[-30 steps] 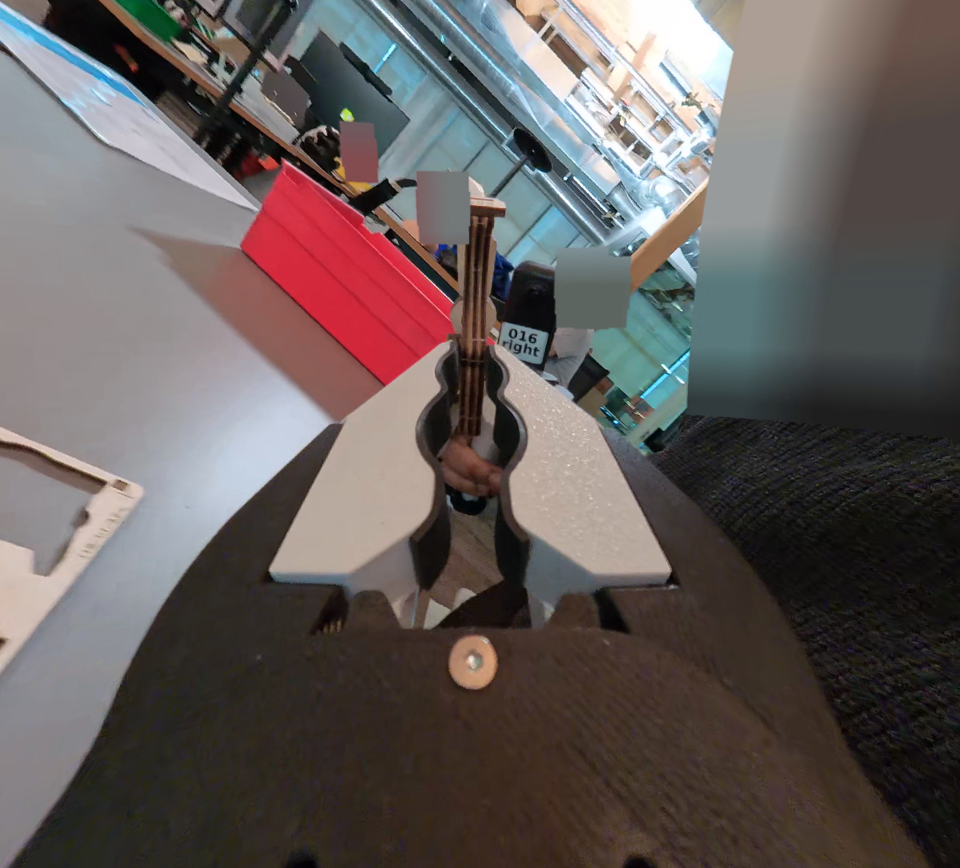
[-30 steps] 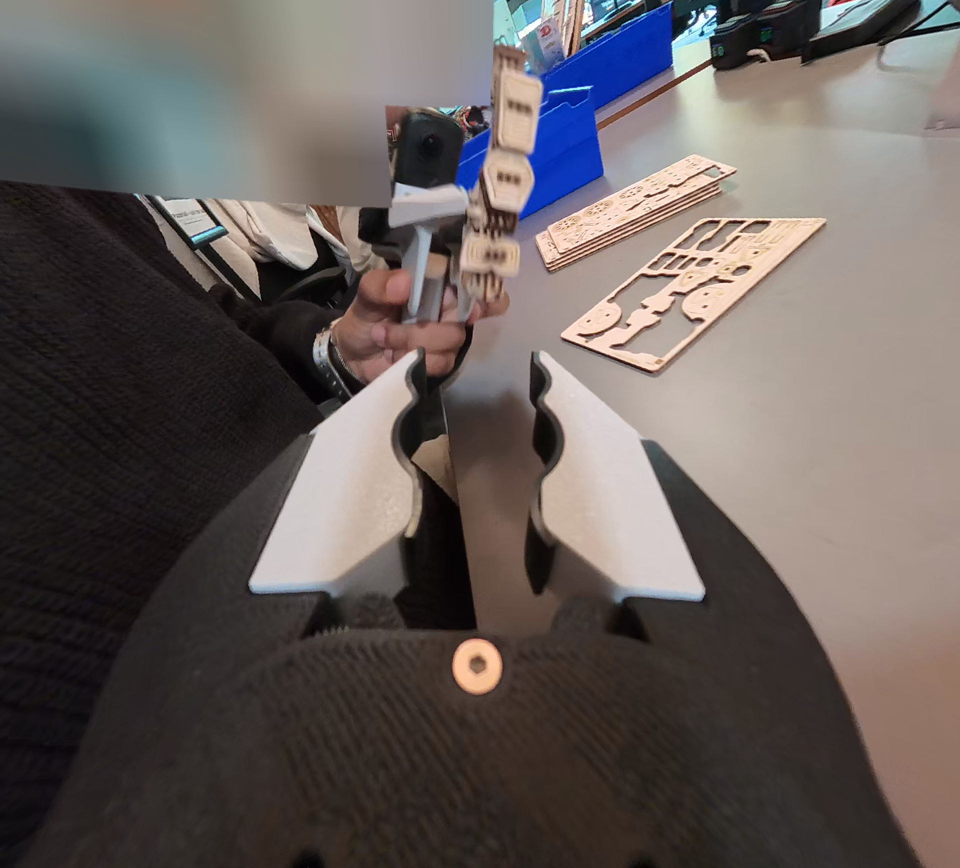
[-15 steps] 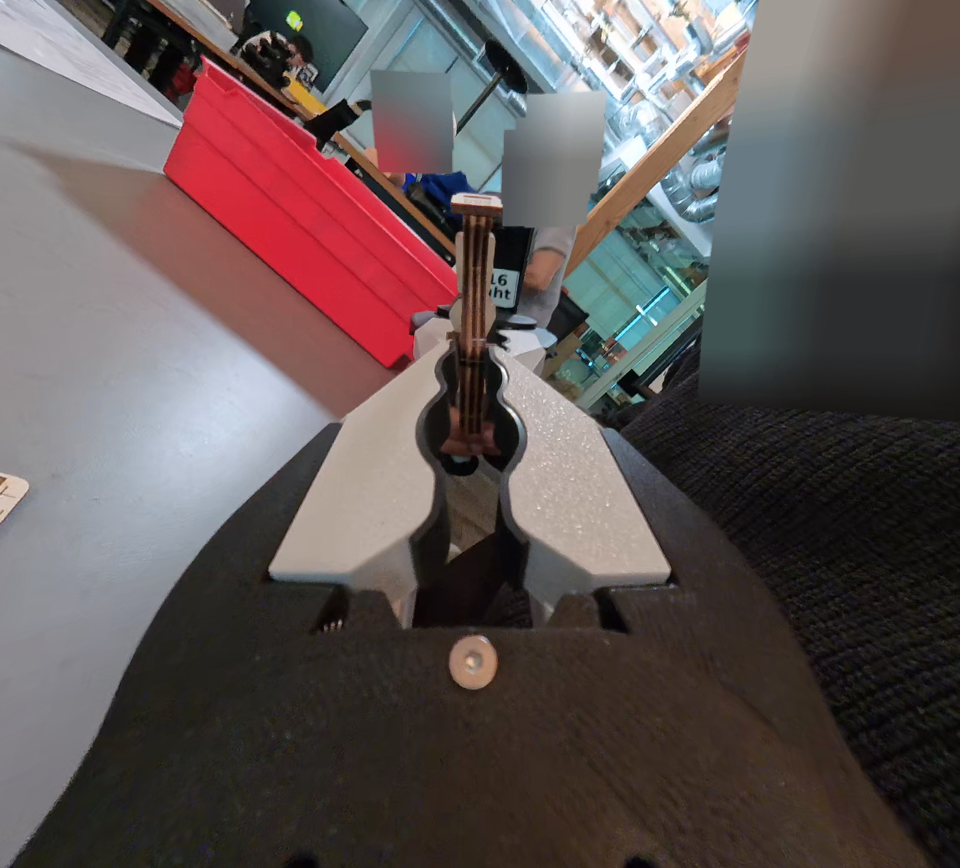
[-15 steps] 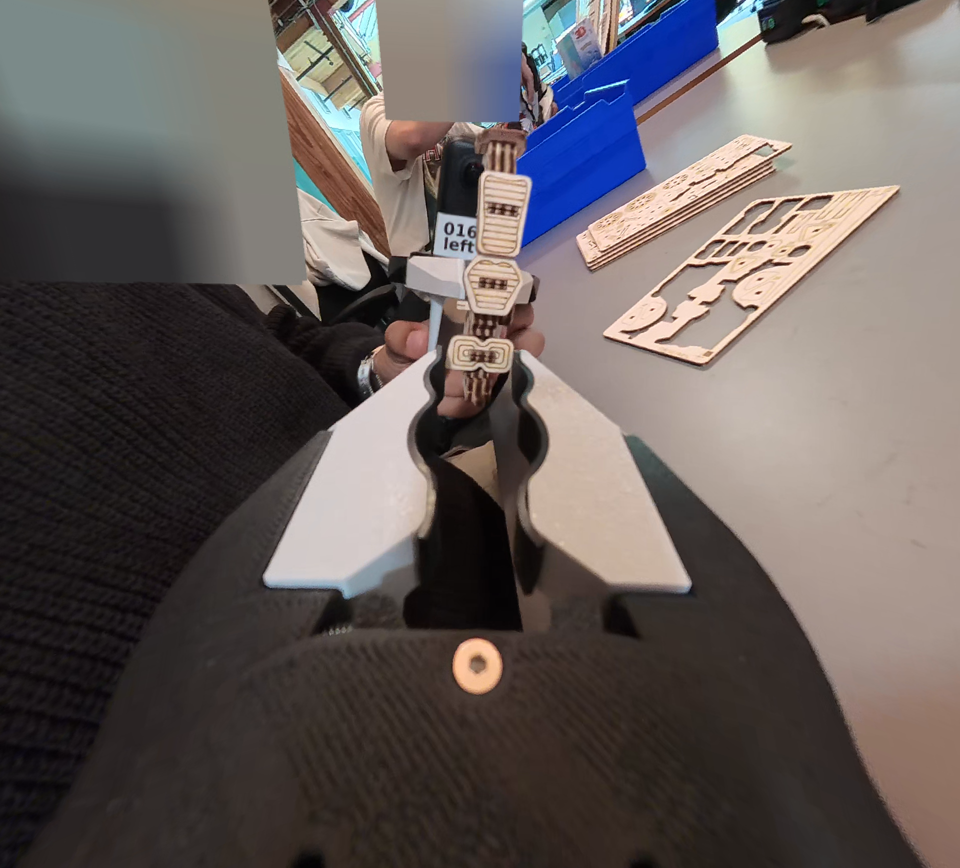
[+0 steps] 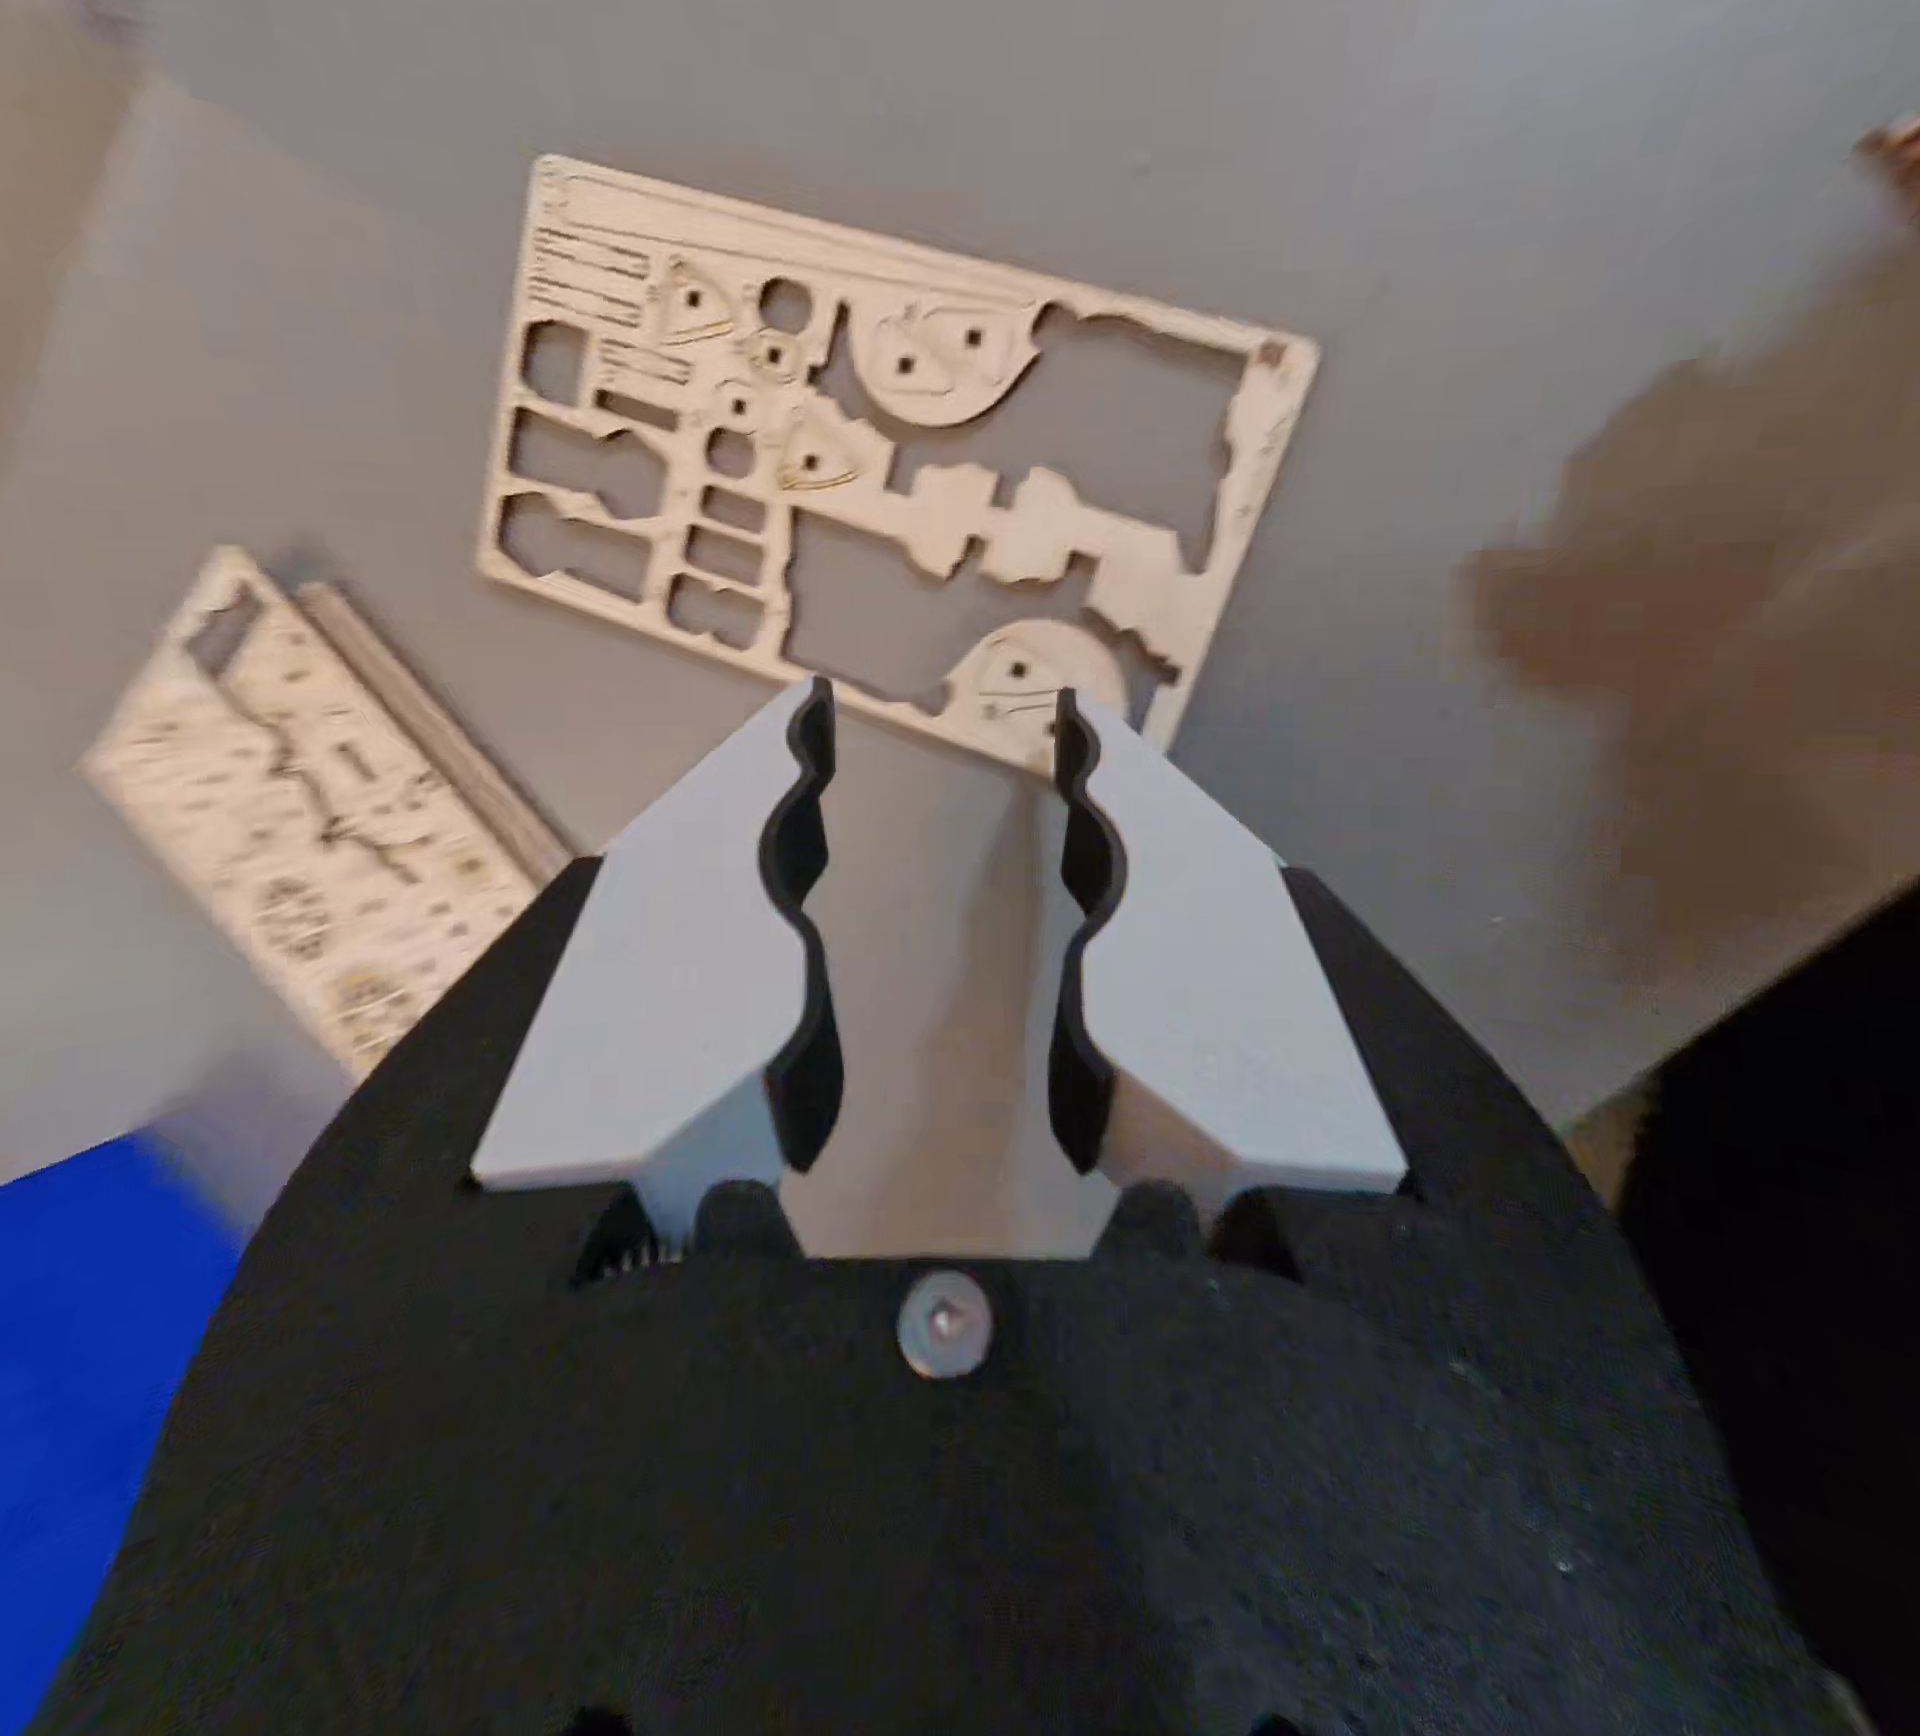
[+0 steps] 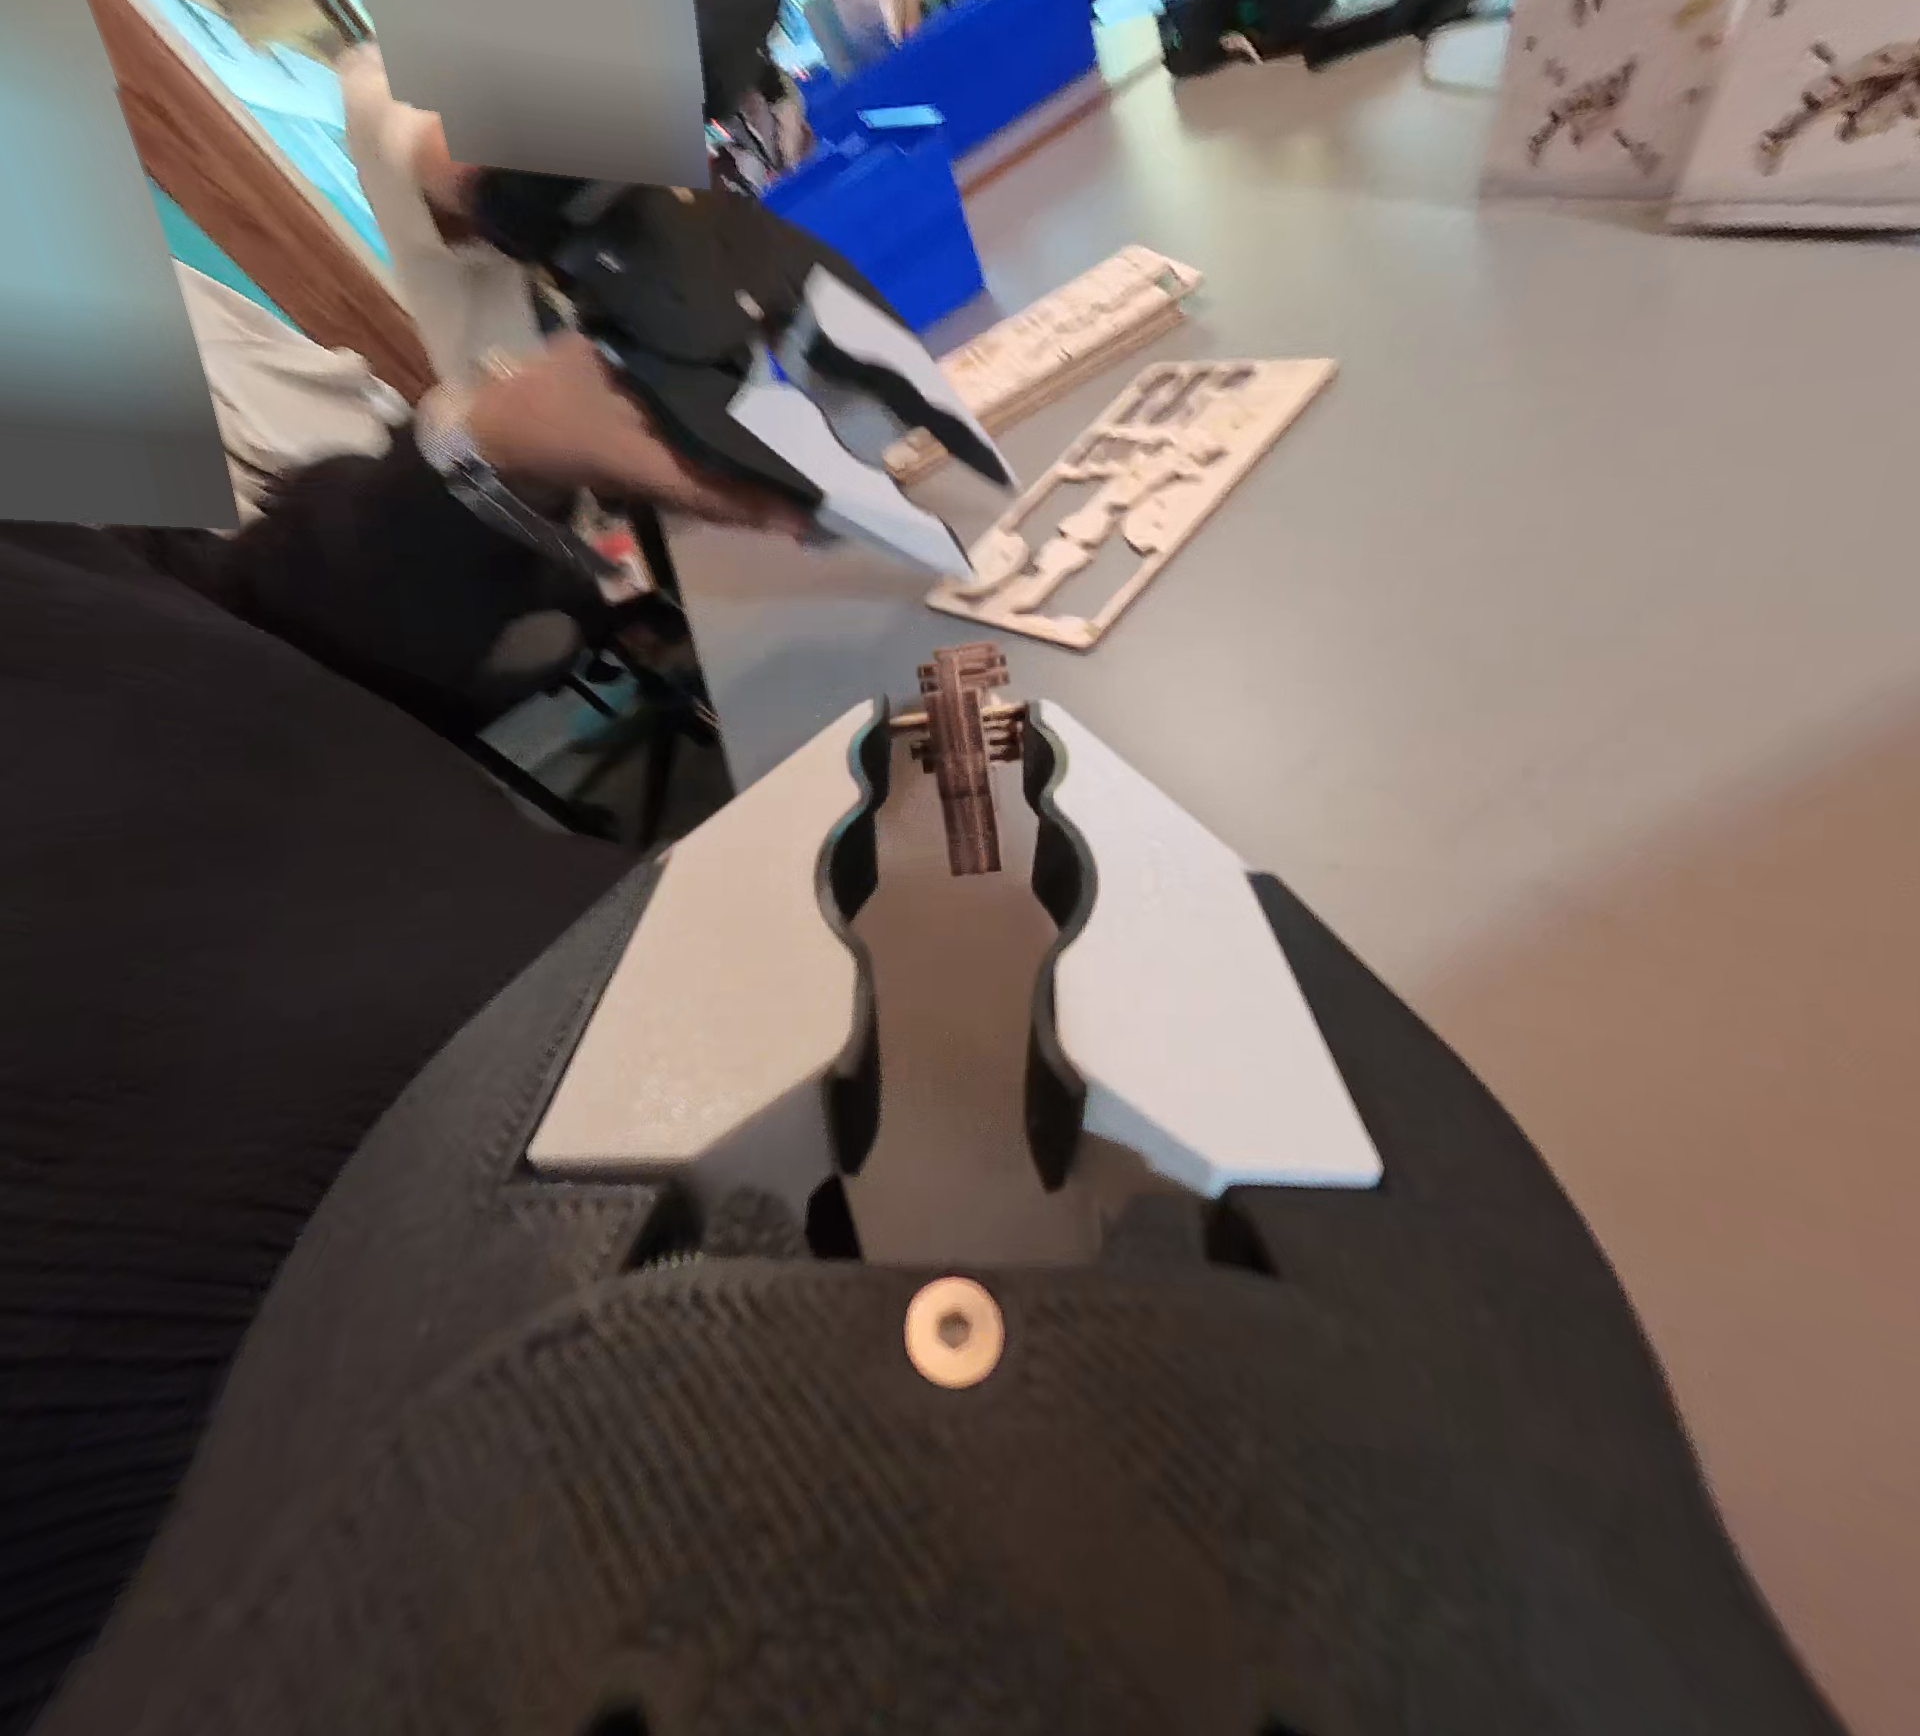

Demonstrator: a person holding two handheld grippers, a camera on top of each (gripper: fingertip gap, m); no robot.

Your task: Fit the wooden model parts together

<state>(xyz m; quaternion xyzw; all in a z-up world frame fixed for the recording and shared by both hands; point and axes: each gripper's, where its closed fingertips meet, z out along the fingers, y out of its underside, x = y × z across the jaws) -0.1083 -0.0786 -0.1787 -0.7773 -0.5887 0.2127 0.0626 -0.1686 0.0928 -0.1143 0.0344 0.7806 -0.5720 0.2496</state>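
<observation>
My right gripper (image 6: 958, 722) is shut on the small wooden model assembly (image 6: 964, 782), a stack of thin laser-cut layers with cross pins, held at the fingertips above the grey table. My left gripper (image 5: 940, 699) is open and empty. It points down at a punched-out wooden parts sheet (image 5: 1262, 398) lying flat on the table. In the right wrist view the left gripper (image 6: 989, 523) hangs open just over the near end of that sheet (image 6: 1262, 429), with a hand behind it.
A stack of uncut wooden sheets (image 5: 312, 793) lies left of the punched sheet and also shows in the right wrist view (image 6: 1081, 325). Blue bins (image 6: 883, 221) stand behind it. White printed panels (image 6: 1714, 24) stand at the far right. The table edge (image 6: 707, 647) runs along the left. One gripper's finger ends stand about 20 cm off the other's.
The wooden assembly has passed from my left gripper to my right, which closed on it. The left gripper opened and swung down over the punched sheet.
</observation>
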